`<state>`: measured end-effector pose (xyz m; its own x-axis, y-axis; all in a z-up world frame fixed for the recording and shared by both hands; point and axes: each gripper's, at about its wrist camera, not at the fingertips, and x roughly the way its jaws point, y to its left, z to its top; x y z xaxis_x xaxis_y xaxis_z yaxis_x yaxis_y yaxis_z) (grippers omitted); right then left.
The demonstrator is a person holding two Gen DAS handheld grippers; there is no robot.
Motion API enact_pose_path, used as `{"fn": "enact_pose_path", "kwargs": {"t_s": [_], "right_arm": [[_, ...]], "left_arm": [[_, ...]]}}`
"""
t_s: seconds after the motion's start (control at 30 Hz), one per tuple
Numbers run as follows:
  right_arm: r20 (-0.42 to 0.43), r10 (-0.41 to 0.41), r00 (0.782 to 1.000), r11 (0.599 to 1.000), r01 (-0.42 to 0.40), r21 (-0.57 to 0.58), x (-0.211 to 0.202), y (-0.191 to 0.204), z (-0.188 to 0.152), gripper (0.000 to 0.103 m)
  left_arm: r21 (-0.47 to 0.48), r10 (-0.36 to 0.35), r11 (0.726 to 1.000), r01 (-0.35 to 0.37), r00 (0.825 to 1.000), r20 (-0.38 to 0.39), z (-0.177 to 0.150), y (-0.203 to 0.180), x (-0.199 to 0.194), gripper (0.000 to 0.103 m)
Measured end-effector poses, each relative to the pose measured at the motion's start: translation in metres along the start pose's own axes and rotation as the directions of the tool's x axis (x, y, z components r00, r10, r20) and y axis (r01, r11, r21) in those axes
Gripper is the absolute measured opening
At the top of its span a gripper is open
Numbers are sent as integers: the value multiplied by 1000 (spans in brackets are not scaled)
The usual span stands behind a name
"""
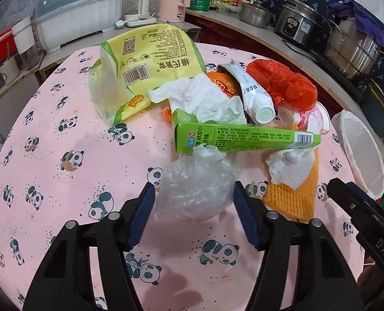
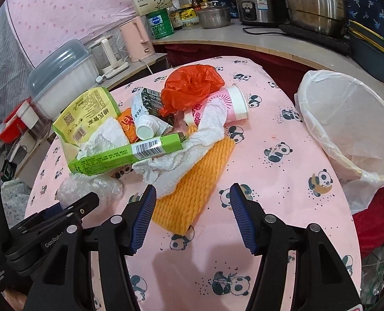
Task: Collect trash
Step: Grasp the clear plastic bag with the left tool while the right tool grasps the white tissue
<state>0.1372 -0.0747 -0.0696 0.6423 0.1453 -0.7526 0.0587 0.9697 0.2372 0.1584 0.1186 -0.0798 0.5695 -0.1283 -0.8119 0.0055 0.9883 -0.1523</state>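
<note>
Closing my left claw [image 1: 194,194], pads apart around the clear plastic wad [image 1: 195,185], I risk it squirming free

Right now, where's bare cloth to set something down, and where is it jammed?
Bare tablecloth runs left of the yellow bag. A second strip lies between the orange mesh sleeve and the lined bin. Crowded: the pile around the green box, tissue and red bag. The left tool brackets the clear bag.
</note>
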Motion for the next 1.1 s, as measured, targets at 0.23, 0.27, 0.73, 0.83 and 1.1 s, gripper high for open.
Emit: {"fn": "enact_pose_path", "kwargs": {"t_s": [0.23,0.27,0.73,0.83,1.1], "right_arm": [[-20,24,1000,1000,-24,-2,22,9,8,58],[-24,25,999,1000,-25,-6,26,11,8,57],[-37,39,999,999,-39,-18,33,17,8,4],[7,43,999,999,-43,-14,13,14,11,3],[130,44,991,999,-47,19,-47,-8,22,3]], "left_arm": [[35,-28,999,28,1000,-13,1,-8,0,27],[37,-30,999,30,999,-12,1,-8,0,26],[21,-46,999,46,999,-4,-2,-5,-13,23],[26,-51,998,51,999,11,-3,-9,-23,22],[64,-77,995,73,995,70,-7,-30,-57,21]]}}
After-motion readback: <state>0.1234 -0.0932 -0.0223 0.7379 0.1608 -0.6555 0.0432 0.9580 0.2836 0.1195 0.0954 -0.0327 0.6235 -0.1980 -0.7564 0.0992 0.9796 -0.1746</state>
